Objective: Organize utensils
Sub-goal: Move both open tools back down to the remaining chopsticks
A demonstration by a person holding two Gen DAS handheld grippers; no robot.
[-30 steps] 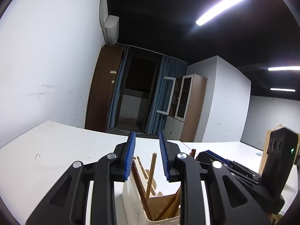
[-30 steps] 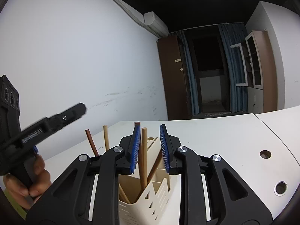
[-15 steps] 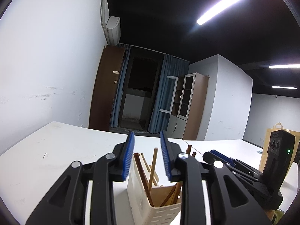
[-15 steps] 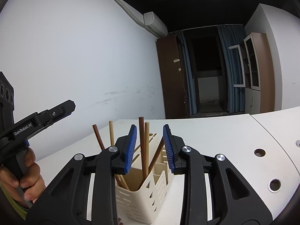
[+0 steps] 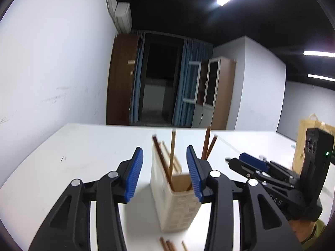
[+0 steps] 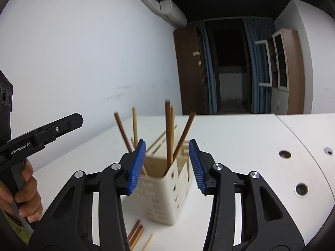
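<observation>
I am holding my left gripper [image 5: 165,172] with its jaws standing wide apart, and nothing is between the blue pads [image 5: 134,174]. My right gripper [image 6: 167,166] is the same: jaws wide apart and gripping nothing. Both are hanging above the white table [image 6: 240,138], and both are looking at the cream holder [image 6: 165,190], which is standing upright on the table ahead of the fingertips.

In the holder, several chopsticks [image 6: 169,133] are standing and leaning in different directions, some dark brown and some pale. More chopsticks are lying flat on the table just in front of the holder, near my right gripper: a small bundle [image 6: 136,233] and one pale stick [image 6: 149,240] beside it. In the left view their ends [image 5: 168,244] are showing at the bottom edge.

Beyond the right gripper, a paper bag [image 5: 307,140] is standing at the table's far right side.
</observation>
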